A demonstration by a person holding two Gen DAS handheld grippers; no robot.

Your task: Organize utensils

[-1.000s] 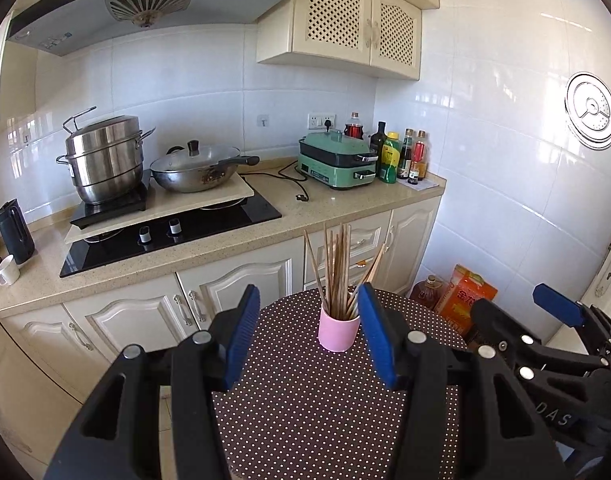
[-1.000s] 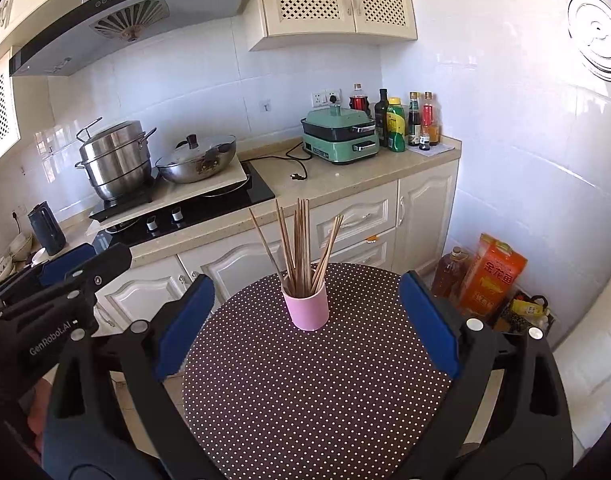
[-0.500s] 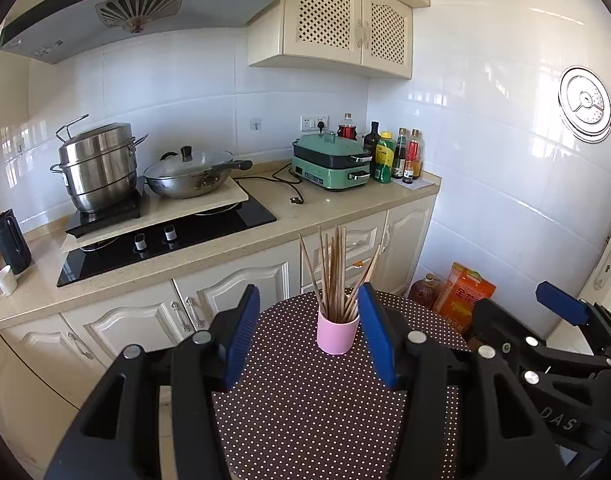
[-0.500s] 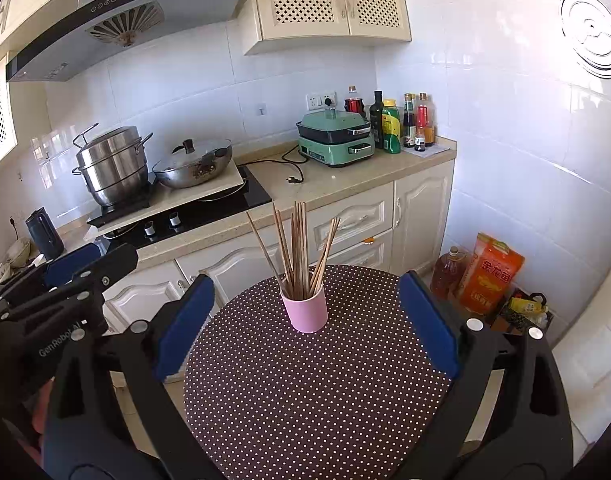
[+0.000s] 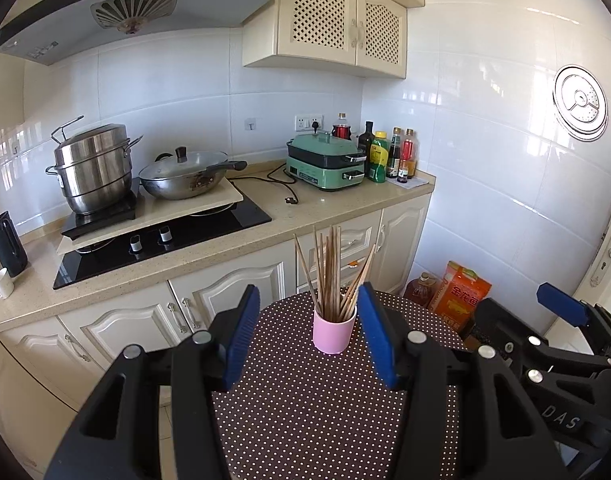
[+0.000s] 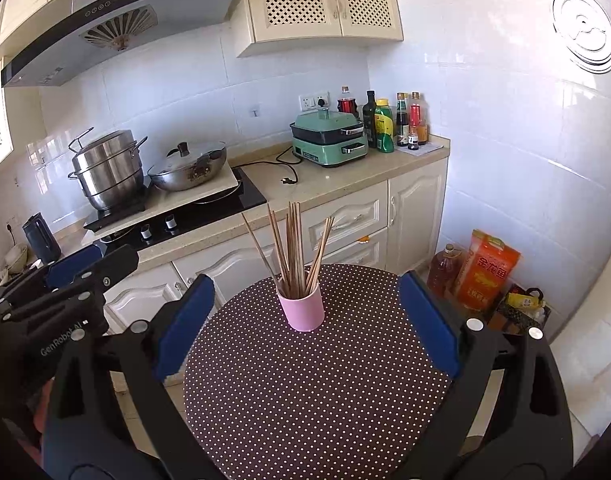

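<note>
A pink cup (image 5: 333, 334) (image 6: 302, 309) stands upright on a round table with a brown polka-dot cloth (image 5: 305, 408) (image 6: 317, 392). Several wooden chopsticks (image 5: 332, 276) (image 6: 293, 248) stand in it, fanned out. My left gripper (image 5: 307, 338) is open, held above the table on the near side of the cup, nothing between its blue pads. My right gripper (image 6: 305, 326) is open wider, also short of the cup and empty. Each gripper shows at the edge of the other's view.
Behind the table runs a counter (image 5: 289, 220) with a black hob (image 5: 161, 236), a steel steamer pot (image 5: 91, 172), a lidded wok (image 5: 189, 174), a green electric cooker (image 5: 325, 164) and bottles (image 5: 389, 156). An orange bag (image 6: 485, 272) and oil bottle (image 6: 443, 268) sit on the floor at right.
</note>
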